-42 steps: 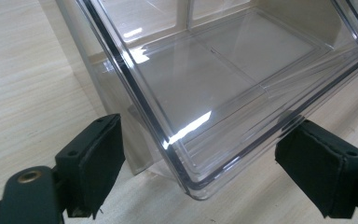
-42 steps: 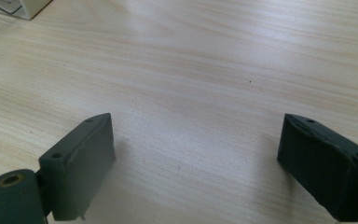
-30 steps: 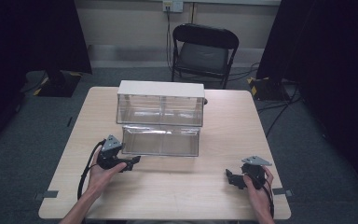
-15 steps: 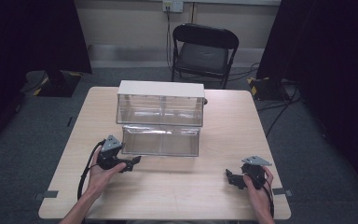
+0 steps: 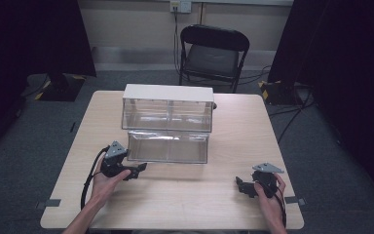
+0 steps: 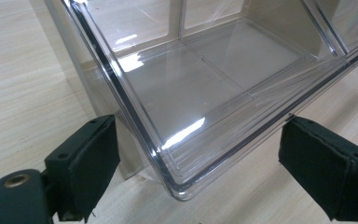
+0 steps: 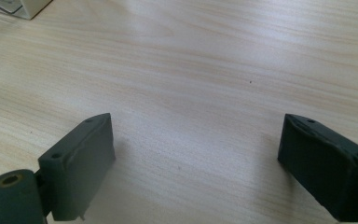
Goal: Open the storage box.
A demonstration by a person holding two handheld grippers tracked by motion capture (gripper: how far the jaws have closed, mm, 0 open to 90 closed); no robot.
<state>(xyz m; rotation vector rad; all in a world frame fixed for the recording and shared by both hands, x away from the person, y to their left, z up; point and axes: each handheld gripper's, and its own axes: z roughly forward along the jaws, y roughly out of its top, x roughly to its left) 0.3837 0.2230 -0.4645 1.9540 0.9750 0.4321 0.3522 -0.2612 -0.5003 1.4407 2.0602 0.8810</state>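
One camera looked down from above my side at the whole table (image 5: 224,195). My left camera sat close to the clear drawer (image 6: 205,93). My right camera faced bare table wood.

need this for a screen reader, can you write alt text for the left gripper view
The rounded corner of a clear plastic drawer tray, pulled out of its cabinet, sits between the two open black jaws of the left hand-held gripper, which do not touch it. A divider splits the empty tray into compartments, and it rests over a pale wooden table.
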